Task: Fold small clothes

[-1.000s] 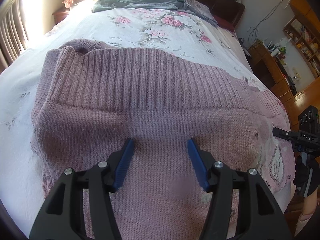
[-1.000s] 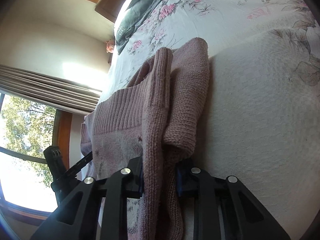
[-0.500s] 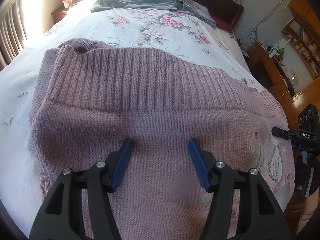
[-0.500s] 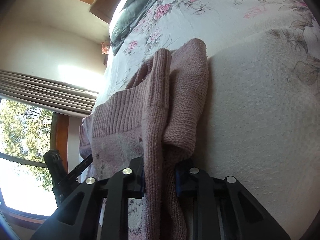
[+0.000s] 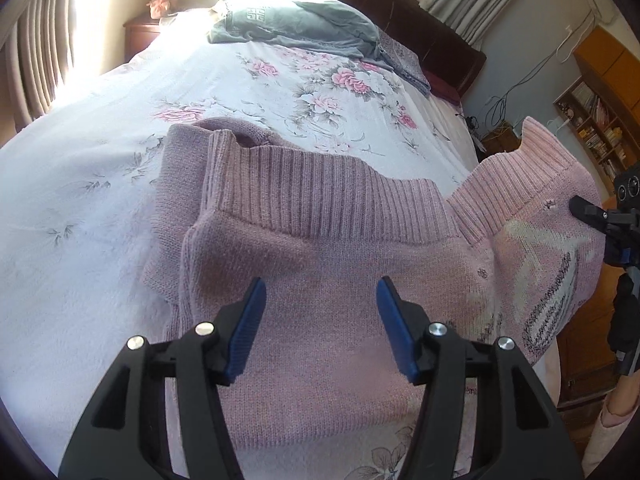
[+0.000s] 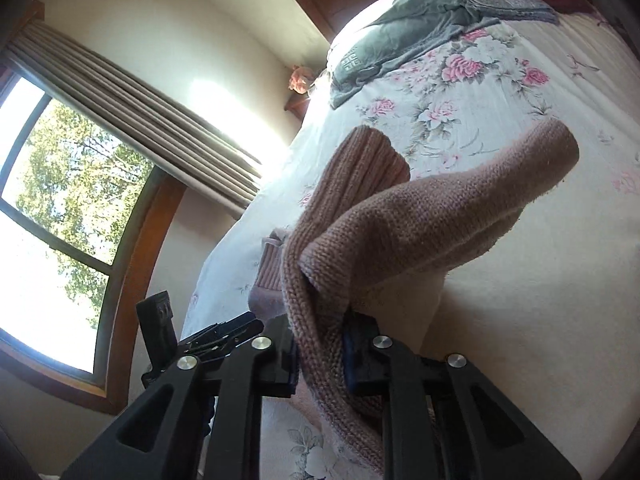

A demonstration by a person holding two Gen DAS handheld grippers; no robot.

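left gripper spread wide over the sweater, gripping nothing, knit lying flat between and ahead of the blue pads. right gripper clamped tight on a sweater edge, fabric bunched between the fingers and lifted off the bed. beyond the fingers, grey clothes near the headboard, window off left. pink ribbed hem, pale pattern on the raised side.

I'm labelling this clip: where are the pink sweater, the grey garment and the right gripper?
pink sweater (image 5: 320,292): left wrist view, plain knit body.
grey garment (image 5: 292,24): left wrist view, its middle, by the headboard.
right gripper (image 6: 322,364): right wrist view, between fingertips clamping knit.
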